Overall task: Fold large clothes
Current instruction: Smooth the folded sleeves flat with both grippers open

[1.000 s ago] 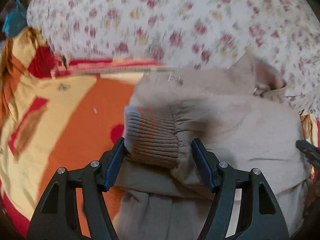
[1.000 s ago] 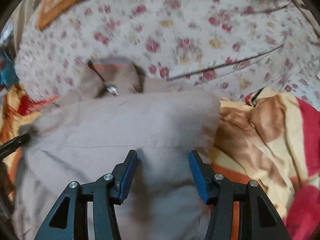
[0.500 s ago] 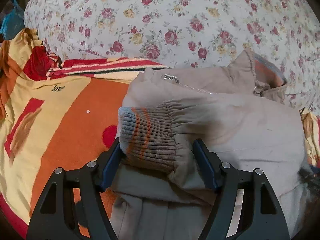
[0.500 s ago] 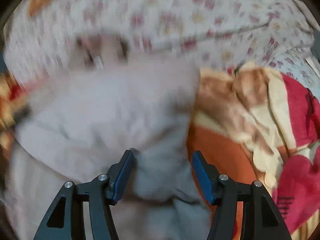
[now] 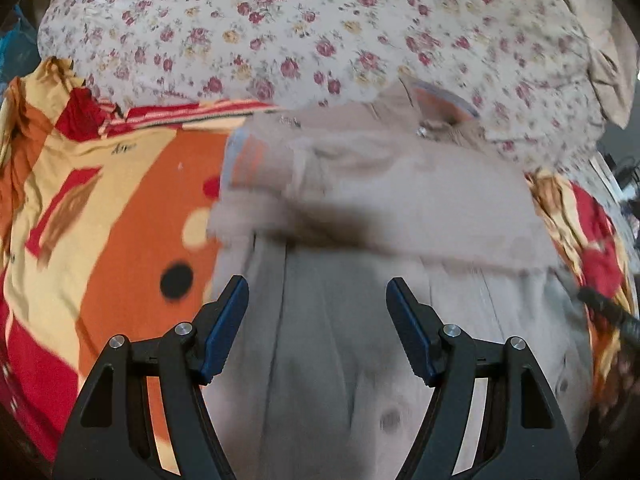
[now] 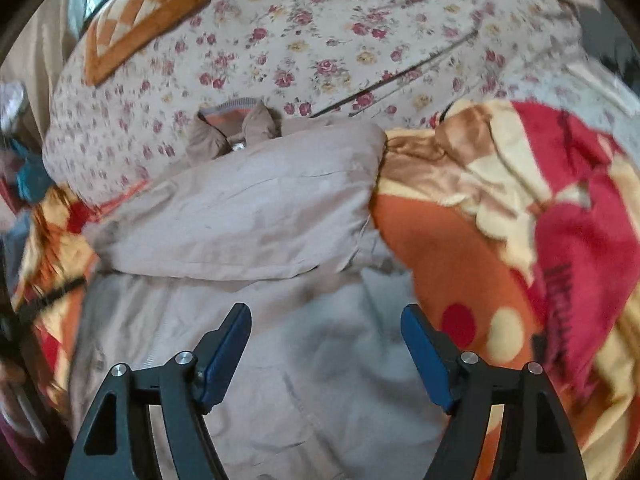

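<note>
1. Left wrist view: the left gripper (image 5: 316, 296) hung with its jaws spread apart and nothing between them, above the beige jacket (image 5: 400, 208).
2. The jacket lay on the orange-and-red blanket (image 5: 120, 220), its sleeve folded across its body.
3. Right wrist view: the right gripper (image 6: 326, 326) was likewise parted and empty above the jacket's lower half, near the floral quilt (image 6: 320, 40).
</note>
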The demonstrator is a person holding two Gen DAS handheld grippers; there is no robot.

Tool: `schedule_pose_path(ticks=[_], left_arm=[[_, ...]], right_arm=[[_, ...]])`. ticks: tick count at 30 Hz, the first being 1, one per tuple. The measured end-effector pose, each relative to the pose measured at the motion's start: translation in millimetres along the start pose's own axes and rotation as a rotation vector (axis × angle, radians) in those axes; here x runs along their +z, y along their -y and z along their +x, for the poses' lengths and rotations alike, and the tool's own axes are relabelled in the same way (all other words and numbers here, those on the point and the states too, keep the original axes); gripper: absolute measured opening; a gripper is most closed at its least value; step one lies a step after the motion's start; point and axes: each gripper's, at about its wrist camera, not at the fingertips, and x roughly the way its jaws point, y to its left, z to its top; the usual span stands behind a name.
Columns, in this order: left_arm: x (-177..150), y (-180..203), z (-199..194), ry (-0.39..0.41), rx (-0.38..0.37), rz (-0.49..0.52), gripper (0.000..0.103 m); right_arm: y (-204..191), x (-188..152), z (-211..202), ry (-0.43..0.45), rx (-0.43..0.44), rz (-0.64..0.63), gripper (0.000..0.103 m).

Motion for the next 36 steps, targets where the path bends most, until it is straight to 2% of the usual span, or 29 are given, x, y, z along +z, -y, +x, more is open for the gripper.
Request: schedule_pose_path(ticks=[3,5,9,13,18,26,31,34,36], left_arm=[[-24,-3,2,-0.012,0.008,-0.01,0.071],[-31,-2,10,-0.017,0.044,-0.001,0.071],[-29,0,13,0.007,0.06,0.003,0.071],[-25,-3,13,0.026,0.054,-0.013,0.071],[-26,-4,20,0.014,0.084,0.008,0.071],[-29,-7,7,0.049,0.099,0.012,0.071],[-31,-19,-1,0.055,0.11,-0.005,0.071],[-32,-25,0,0.03,0.118,-0.016,0.071],[-32,-28,0,0.028,0.132,-0.017,0.071]], right_arm=[[-4,-5,6,0.0,0.032,0.021,0.076],[-5,-5,9,0.029,0.004,0.013,0.076],[-6,2,11,0.066,0.001,-0.003,0.076],[-7,6,12,0.065,0.015,-0.018,0.083],[-4,11,19,0.051,-0.006,-0.014,0.083],[28,16,9,0.061,-0.086,0.09,0.083],[37,19,5,0.081,-0.184,0.085,0.083],[36,18,12,0.064,-0.199,0.061,0.083],[33,18,18,0.041,-0.174,0.054,0.083]])
